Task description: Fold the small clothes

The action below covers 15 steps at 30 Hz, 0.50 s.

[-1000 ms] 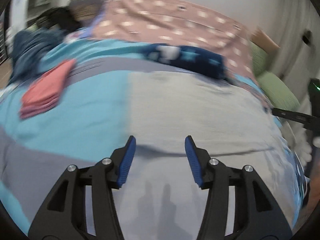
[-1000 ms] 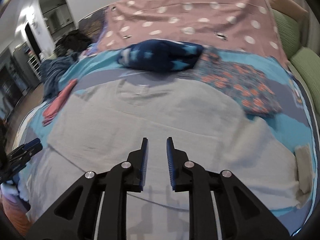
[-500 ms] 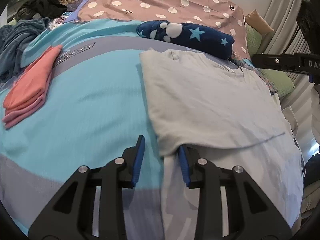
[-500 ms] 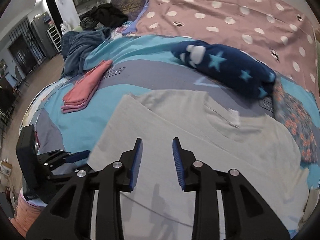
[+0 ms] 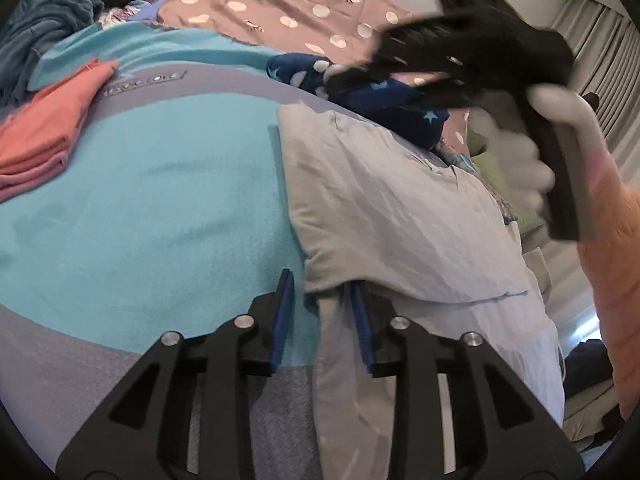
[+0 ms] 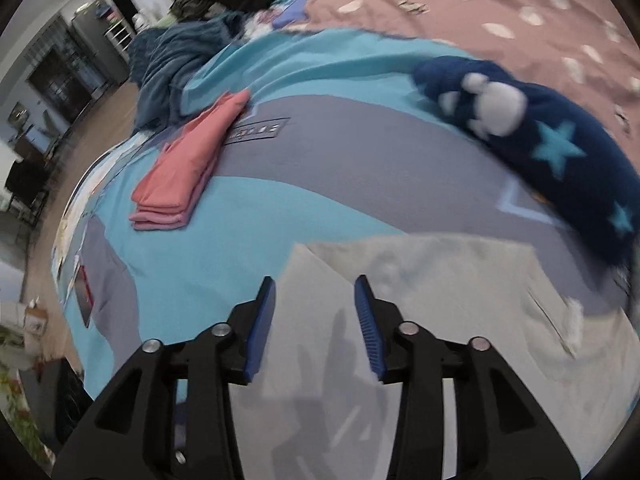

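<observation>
Left jaws [image 5: 322,312] narrowed around grey shirt [image 5: 392,216] corner, grip unclear, right jaws [image 6: 316,316] opening, empty, blurred.

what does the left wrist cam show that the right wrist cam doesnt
Only the left wrist view: the left gripper at the folded edge of the grey shirt, which lies between its jaws, and the right gripper, blurred, in a hand above the shirt.

Only the right wrist view: the right gripper's jaws, open and empty, which have just been opening, and the room floor beyond the bed.

Both: the grey shirt, the folded pink clothes, the navy star blanket, and the turquoise bedcover.
</observation>
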Each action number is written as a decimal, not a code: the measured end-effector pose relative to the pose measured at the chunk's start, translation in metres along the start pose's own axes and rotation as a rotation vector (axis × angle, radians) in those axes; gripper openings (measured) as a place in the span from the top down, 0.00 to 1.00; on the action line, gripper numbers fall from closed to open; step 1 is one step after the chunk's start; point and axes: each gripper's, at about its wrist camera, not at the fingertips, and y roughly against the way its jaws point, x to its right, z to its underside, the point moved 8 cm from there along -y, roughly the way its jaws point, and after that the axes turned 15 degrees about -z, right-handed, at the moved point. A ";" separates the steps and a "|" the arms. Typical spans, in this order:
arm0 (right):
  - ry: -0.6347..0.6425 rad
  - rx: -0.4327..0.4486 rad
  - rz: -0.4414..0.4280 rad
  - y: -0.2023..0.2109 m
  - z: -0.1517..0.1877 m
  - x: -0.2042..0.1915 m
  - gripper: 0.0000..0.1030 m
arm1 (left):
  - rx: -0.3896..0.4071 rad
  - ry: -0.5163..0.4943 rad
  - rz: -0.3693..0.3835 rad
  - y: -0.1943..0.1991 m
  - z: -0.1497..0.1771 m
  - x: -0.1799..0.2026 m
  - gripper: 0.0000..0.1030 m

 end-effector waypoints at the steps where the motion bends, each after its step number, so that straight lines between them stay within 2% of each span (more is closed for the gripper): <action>1: 0.009 -0.019 0.002 -0.007 -0.003 0.000 0.56 | -0.002 0.004 0.008 -0.001 0.001 0.000 0.71; 3: 0.019 -0.063 -0.014 -0.019 -0.004 -0.001 0.56 | -0.003 0.015 0.027 -0.001 0.001 0.001 0.71; 7: 0.094 -0.184 -0.050 -0.036 0.011 -0.010 0.56 | 0.044 0.037 0.077 0.008 -0.003 0.001 0.83; 10: 0.164 -0.251 -0.112 -0.037 0.024 -0.025 0.54 | 0.098 -0.010 0.105 0.021 -0.005 0.012 0.83; 13: 0.201 -0.273 -0.101 -0.038 0.024 -0.027 0.54 | 0.098 -0.048 0.093 0.022 -0.004 0.020 0.80; 15: 0.190 -0.258 -0.073 -0.040 0.015 -0.022 0.54 | 0.085 -0.040 0.097 0.019 -0.004 0.019 0.79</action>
